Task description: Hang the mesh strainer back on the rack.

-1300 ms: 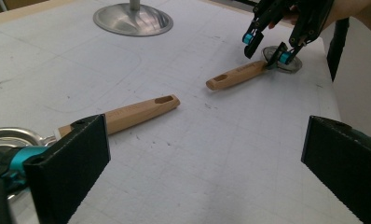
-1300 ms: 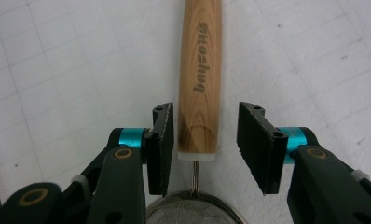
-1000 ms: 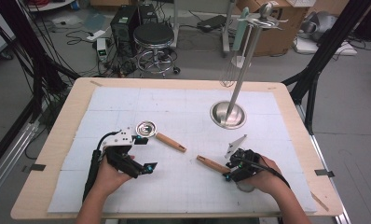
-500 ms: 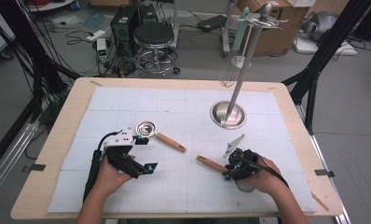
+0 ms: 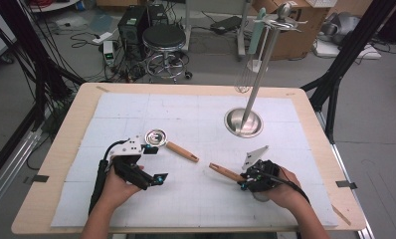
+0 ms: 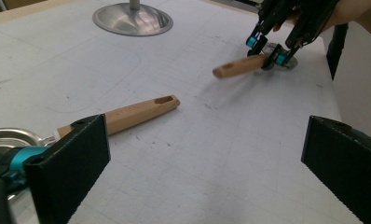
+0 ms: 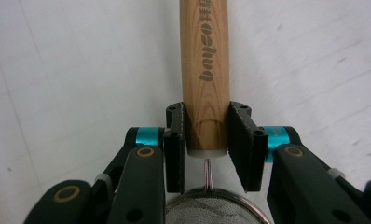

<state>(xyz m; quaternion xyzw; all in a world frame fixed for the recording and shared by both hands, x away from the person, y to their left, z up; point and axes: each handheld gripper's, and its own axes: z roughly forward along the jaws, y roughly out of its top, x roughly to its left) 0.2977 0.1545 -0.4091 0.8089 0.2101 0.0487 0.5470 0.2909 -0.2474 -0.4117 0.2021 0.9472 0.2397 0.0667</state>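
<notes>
A mesh strainer (image 7: 207, 210) with a wooden handle (image 7: 205, 56) lies at the front right of the white mat. My right gripper (image 7: 206, 140) has just been closing on it, and its pads now press both sides of the handle's base. From above, that handle (image 5: 225, 172) sticks out left of the right gripper (image 5: 243, 180). A small steel ladle (image 5: 156, 137) with a wooden handle (image 5: 182, 152) lies at the front left. My left gripper (image 5: 155, 163) stands wide open just in front of it, nothing between its jaws. In the left gripper view the ladle handle (image 6: 137, 112) lies ahead of the left gripper (image 6: 202, 154).
A steel utensil stand with a round base (image 5: 243, 123) and a tall pole (image 5: 260, 69) rises at the back right of the mat; a whisk (image 5: 245, 79) hangs from its top. The table's wooden edge (image 5: 51, 164) frames the mat. A stool (image 5: 163, 37) stands beyond the table.
</notes>
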